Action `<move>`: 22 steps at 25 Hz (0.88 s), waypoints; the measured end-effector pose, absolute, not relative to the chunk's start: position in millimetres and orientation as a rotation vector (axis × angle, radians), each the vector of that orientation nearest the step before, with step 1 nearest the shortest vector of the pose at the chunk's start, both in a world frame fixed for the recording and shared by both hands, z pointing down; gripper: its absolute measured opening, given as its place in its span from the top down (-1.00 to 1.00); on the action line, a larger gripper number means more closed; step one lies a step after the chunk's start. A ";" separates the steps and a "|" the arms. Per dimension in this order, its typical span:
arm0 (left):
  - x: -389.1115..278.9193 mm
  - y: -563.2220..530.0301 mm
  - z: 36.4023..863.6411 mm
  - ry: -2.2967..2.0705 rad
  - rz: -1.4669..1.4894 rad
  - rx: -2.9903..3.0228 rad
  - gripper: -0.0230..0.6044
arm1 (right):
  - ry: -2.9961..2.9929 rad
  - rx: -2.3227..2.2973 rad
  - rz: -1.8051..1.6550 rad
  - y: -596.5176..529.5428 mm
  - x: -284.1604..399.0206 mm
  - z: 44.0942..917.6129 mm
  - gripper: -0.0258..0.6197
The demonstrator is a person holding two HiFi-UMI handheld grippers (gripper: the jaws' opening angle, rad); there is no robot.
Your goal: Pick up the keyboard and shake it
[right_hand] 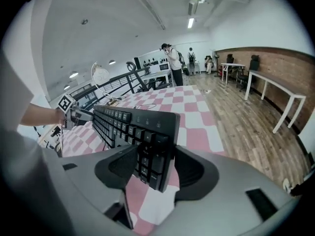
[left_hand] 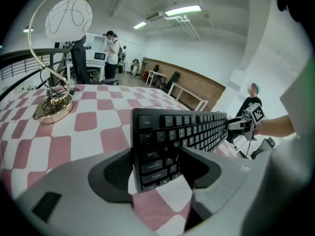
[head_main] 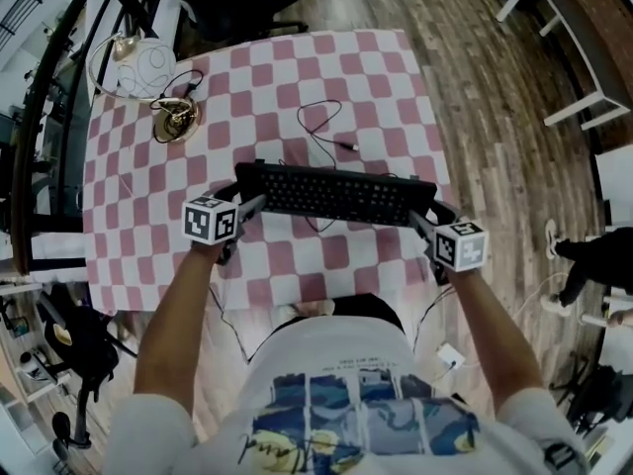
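Left gripper (left_hand: 155,167): jaws clamped on the left end of the keyboard (head_main: 336,194).
Right gripper (right_hand: 150,167): jaws clamped on its right end.
Keyboard: centre of frame, held between both grippers, above the checked table (head_main: 376,77).
Lamp (head_main: 148,67): upper left, well apart.

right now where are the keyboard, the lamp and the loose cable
keyboard (head_main: 336,194), head view, middle of its key field
lamp (left_hand: 69,17), left gripper view, its white globe shade
cable (head_main: 346,146), head view, its dark plug end on the checked cloth
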State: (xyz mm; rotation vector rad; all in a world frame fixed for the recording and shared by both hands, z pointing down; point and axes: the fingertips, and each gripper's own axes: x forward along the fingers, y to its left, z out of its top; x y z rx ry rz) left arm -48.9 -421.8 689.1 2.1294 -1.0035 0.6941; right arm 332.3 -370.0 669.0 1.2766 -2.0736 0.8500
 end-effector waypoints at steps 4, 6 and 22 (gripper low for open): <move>-53.2 -426.2 659.3 -1.037 0.677 2.215 0.00 | -2.093 1.328 0.724 -368.1 326.9 641.8 0.20; -55.5 -428.9 641.9 -1.057 0.659 2.260 0.00 | -2.110 1.361 0.663 -369.6 324.3 626.3 0.21; -81.8 -411.8 511.6 -1.235 0.510 2.555 0.06 | -2.182 1.569 0.124 -349.6 298.4 487.7 0.23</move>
